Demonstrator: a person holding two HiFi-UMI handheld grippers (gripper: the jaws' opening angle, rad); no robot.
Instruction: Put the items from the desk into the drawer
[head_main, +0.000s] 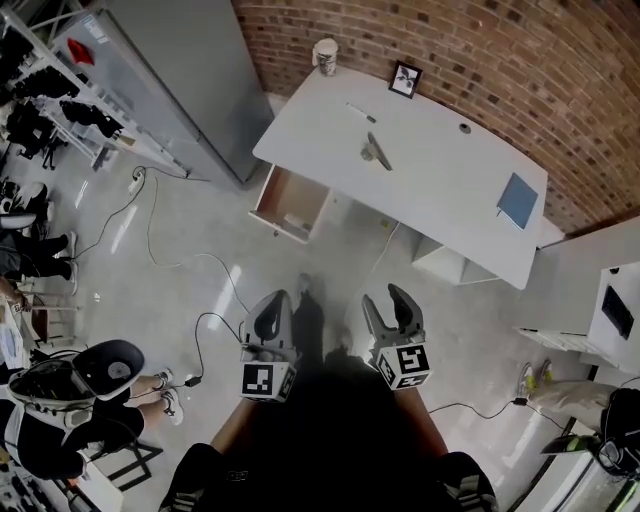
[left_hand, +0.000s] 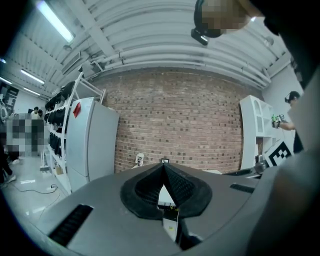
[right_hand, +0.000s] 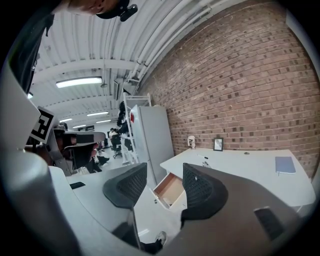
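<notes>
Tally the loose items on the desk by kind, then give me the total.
cup: 1
picture frame: 1
pen: 1
blue notebook: 1
grey item, too small to identify: 1
Total: 5

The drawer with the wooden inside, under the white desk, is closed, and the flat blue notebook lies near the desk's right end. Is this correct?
Not quite. The drawer with the wooden inside is pulled open, not closed, as the head view shows. The flat blue notebook does lie near the right end of the white desk.
</notes>
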